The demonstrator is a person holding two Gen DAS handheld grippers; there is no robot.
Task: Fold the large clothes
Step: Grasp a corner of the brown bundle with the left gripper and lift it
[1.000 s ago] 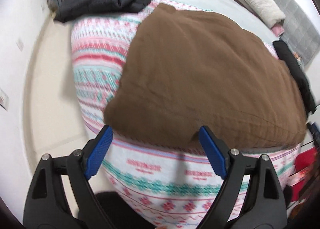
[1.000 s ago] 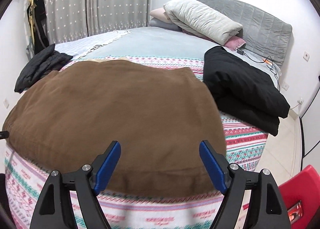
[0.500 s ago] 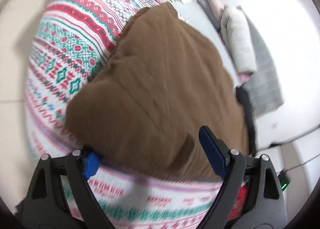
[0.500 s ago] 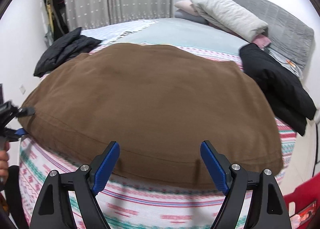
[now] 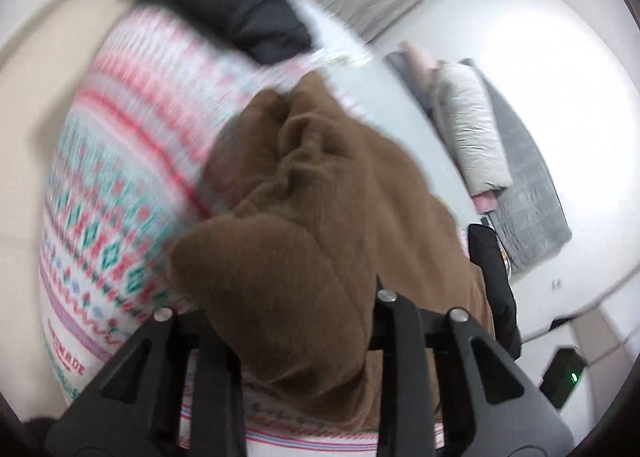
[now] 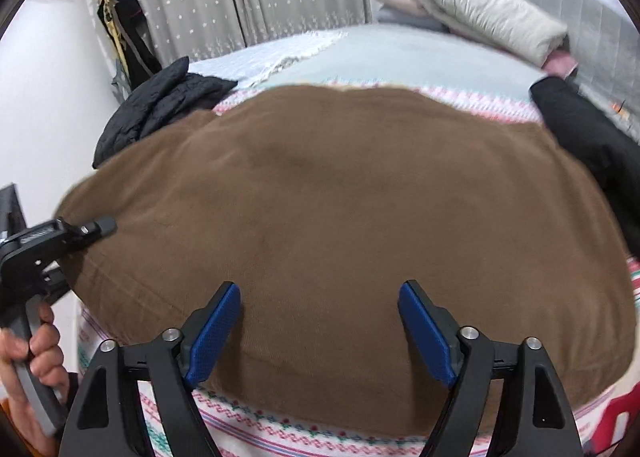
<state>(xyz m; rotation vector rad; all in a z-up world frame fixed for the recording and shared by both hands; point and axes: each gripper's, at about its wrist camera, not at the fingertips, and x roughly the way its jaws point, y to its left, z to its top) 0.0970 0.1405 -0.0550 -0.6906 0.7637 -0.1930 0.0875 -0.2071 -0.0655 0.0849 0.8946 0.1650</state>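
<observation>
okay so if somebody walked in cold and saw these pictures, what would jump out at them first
The big brown garment spread across the patterned bedspread fills both views. At its near left corner the left gripper has just closed on a bunched fold, while the right gripper hangs open over the near edge. Dark jackets lie at either side.

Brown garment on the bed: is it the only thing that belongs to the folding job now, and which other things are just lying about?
Belongs to the job:
- brown garment
- left gripper, closed on its corner
- right gripper, open above the near edge

Just lying about:
- black jacket
- second black garment
- folded quilt
- patterned blanket underneath
</observation>
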